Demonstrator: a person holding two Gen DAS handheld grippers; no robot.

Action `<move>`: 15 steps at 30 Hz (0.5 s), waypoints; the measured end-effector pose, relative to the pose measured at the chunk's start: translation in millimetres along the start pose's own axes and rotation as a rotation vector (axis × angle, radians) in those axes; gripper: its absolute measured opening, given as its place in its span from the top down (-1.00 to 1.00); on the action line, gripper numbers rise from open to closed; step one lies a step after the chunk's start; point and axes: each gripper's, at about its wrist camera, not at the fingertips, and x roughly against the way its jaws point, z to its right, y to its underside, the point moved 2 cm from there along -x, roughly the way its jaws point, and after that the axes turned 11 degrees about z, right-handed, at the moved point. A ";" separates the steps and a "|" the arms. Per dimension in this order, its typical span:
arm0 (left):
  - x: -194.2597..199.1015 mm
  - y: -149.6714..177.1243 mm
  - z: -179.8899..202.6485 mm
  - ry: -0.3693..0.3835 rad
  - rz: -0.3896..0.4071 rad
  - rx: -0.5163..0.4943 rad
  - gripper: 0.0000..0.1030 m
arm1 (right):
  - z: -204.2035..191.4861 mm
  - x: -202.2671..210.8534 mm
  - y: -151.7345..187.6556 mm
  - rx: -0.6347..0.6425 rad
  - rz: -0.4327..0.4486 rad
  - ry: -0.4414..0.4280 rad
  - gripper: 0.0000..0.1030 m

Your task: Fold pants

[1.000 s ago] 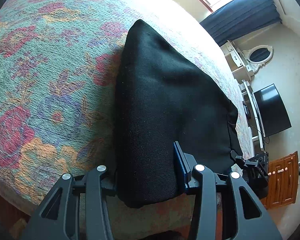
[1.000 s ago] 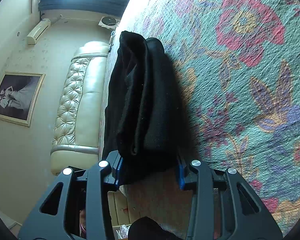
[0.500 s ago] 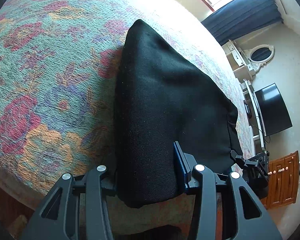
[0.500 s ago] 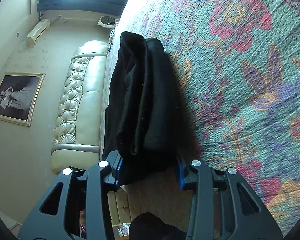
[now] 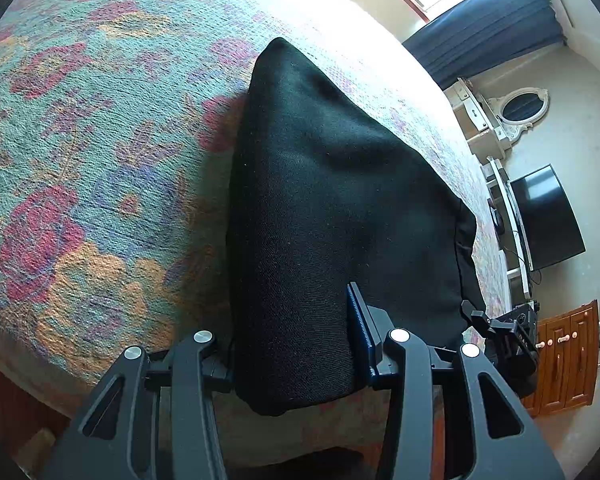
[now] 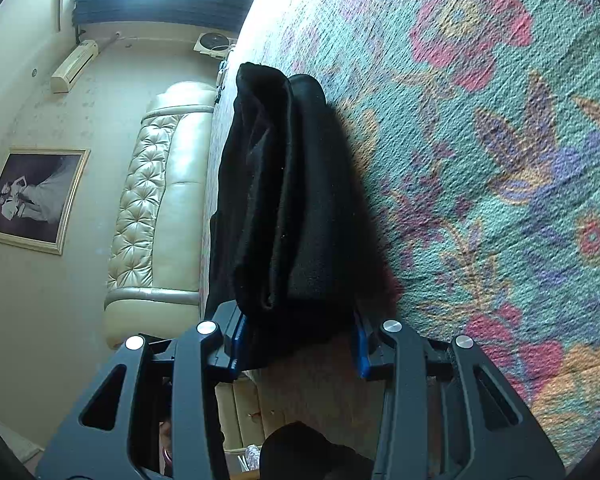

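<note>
The black pants (image 5: 332,208) lie folded into a thick bundle on the flowered bedspread (image 5: 80,168), near the bed's front edge. My left gripper (image 5: 292,344) is shut on the bundle's near end; only its blue right pad (image 5: 358,320) shows, as cloth hides the other. In the right wrist view the pants (image 6: 284,200) show their stacked layers edge-on. My right gripper (image 6: 298,338) is shut on that end, with a blue pad on each side. The right gripper (image 5: 478,316) also shows at the bundle's right corner in the left wrist view.
The bedspread (image 6: 500,160) stretches wide beyond the pants. A cream tufted headboard (image 6: 156,208) and a framed picture (image 6: 32,196) stand off the bed on one side. A television (image 5: 548,216), a wooden cabinet (image 5: 568,356) and an oval mirror (image 5: 520,106) stand on the other.
The bedspread's pattern has shifted a little in both views. The pants, both grips and the room behind look the same.
</note>
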 end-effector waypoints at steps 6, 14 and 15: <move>-2.0 0.2 1.0 -0.001 -0.001 -0.002 0.14 | -0.3 -0.1 0.3 -0.003 0.000 0.001 0.24; -3.3 0.0 1.9 -0.002 0.001 -0.003 0.15 | -0.7 -1.2 1.2 -0.006 0.002 0.001 0.24; -3.7 -0.4 1.6 -0.002 0.002 -0.004 0.15 | -0.4 -0.8 1.7 -0.006 0.002 0.002 0.24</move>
